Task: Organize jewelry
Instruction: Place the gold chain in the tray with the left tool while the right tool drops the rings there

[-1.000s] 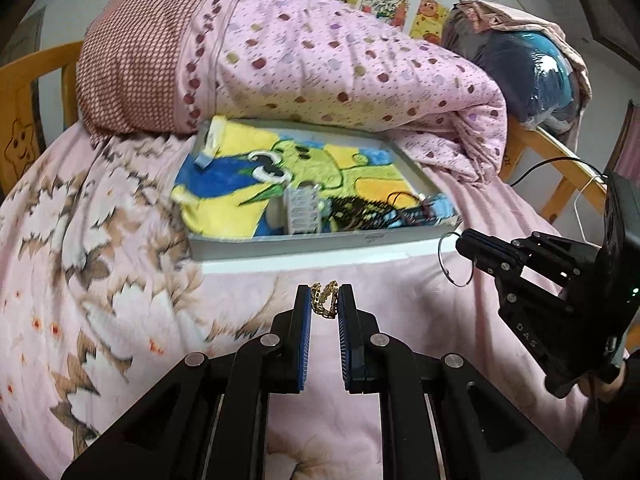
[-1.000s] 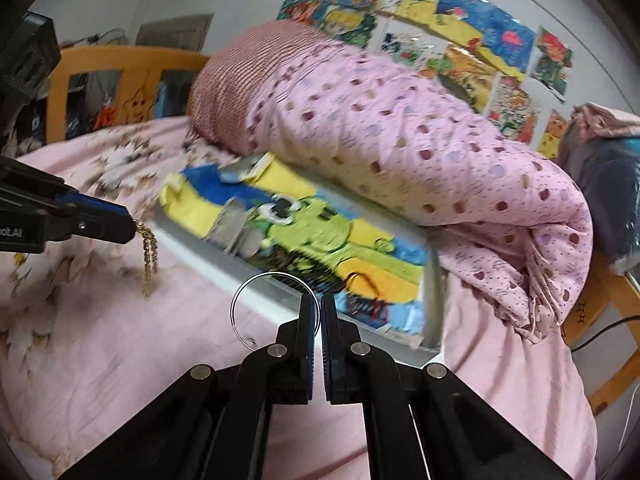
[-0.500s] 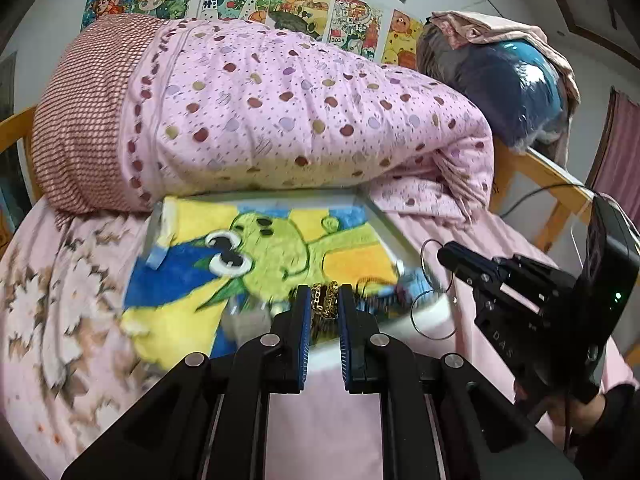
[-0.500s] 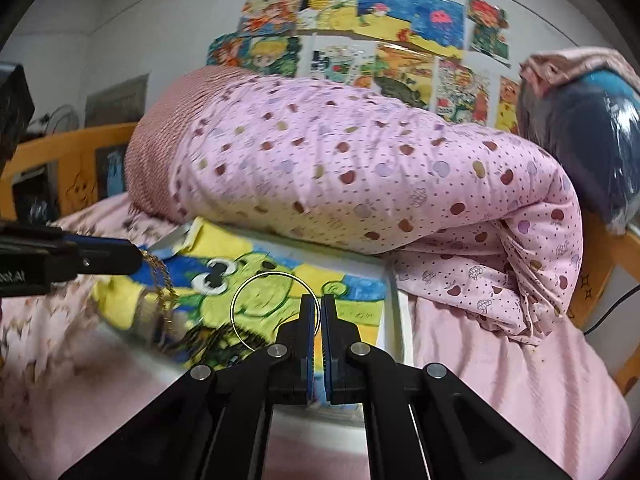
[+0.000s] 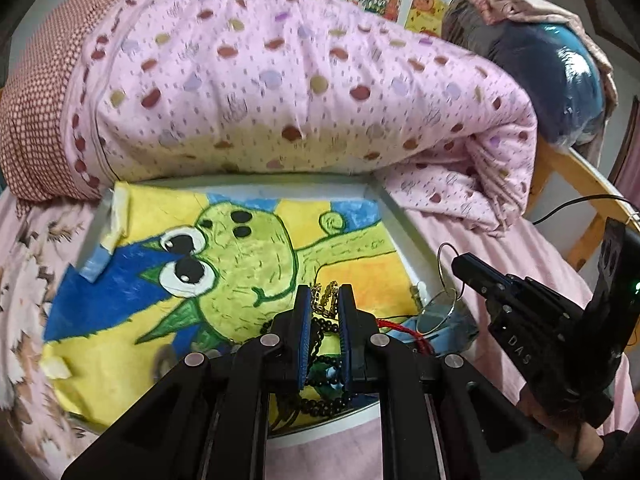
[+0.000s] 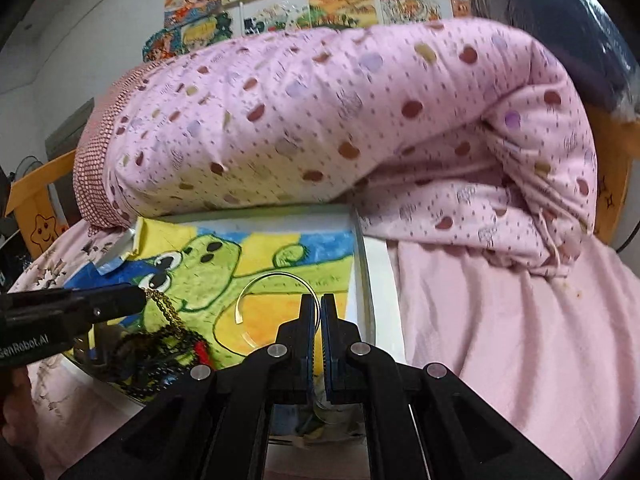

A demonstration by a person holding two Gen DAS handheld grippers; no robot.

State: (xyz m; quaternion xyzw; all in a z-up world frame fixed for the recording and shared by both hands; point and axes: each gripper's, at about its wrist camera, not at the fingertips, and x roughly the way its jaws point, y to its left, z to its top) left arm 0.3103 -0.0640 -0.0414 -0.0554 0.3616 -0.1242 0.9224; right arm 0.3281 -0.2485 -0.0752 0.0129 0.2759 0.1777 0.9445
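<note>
Two tools | left tool [image 5: 325, 300] grips gold chain [image 5: 326, 298] | right tool [image 6: 321, 304] pinches ring [image 6: 276, 308]

A big rolled pink blanket with dots [image 5: 304, 80] fills the top of the frame. Bright cartoon pictures [image 6: 320, 4] hang on the wall above.

Both grippers [image 5: 325, 300] [image 6: 319, 312] clamped, fingers fwd

Even indoor light; fisheye-bent edges, dark corners, slight motion blur.
</note>
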